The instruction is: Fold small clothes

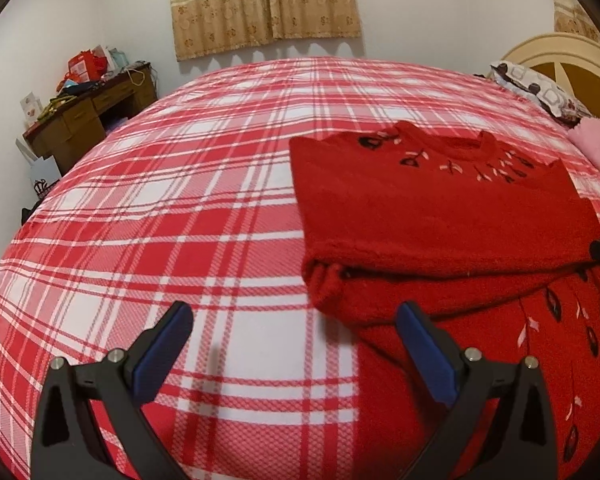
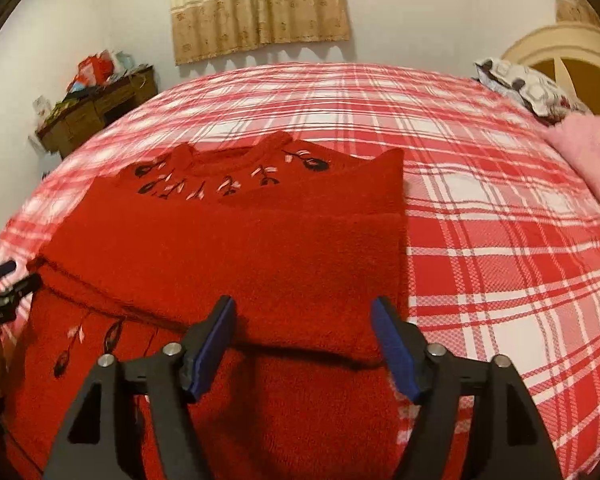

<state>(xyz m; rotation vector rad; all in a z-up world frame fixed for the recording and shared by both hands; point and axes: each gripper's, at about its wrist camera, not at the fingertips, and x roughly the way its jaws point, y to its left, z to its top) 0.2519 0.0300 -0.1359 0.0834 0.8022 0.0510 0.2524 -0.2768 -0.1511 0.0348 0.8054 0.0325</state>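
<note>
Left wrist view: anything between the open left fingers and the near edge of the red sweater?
Nothing but bare plaid bedspread. The left gripper is open with one finger over the edge of the red sweater.

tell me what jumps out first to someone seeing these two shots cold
A red sweater with dark flower embroidery at the collar lies partly folded on a red-and-white plaid bedspread that fills both views. The left claw hangs open at the sweater's edge; the right claw hangs open right over it.
</note>
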